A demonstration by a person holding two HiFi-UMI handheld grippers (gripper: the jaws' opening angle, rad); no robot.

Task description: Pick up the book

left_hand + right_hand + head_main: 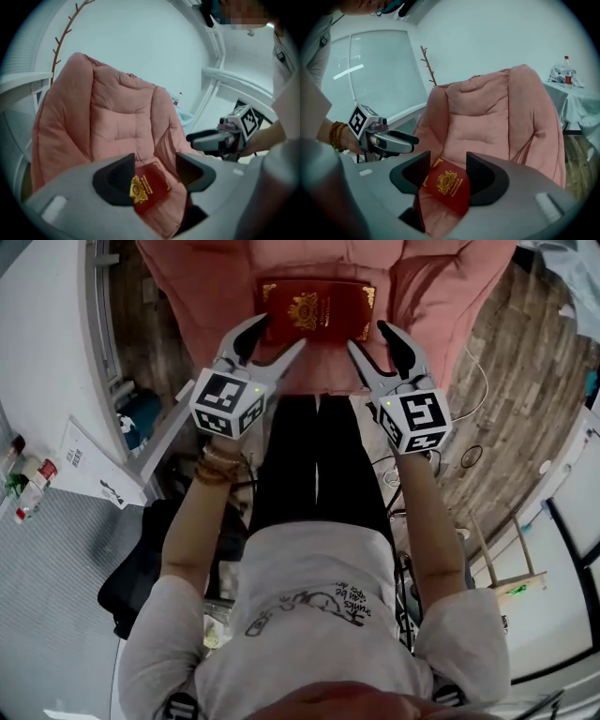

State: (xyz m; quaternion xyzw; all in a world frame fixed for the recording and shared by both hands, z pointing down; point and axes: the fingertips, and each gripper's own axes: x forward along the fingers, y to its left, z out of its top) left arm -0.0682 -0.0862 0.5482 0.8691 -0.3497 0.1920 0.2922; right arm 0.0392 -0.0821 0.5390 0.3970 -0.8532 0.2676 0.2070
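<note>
Plainly, the book (317, 307) lay flat on the pink chair (441, 296), not yet lifted. The left gripper (279, 334) and right gripper (368, 336) hovered by its near corners, fingers spread and pinching nothing. Grasping and lifting were both left to do.

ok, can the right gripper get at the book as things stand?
Probably yes: the right gripper is open, just short of the book, with nothing between them. The book lies flat on the chair, so getting under its edge may be fiddly.
</note>
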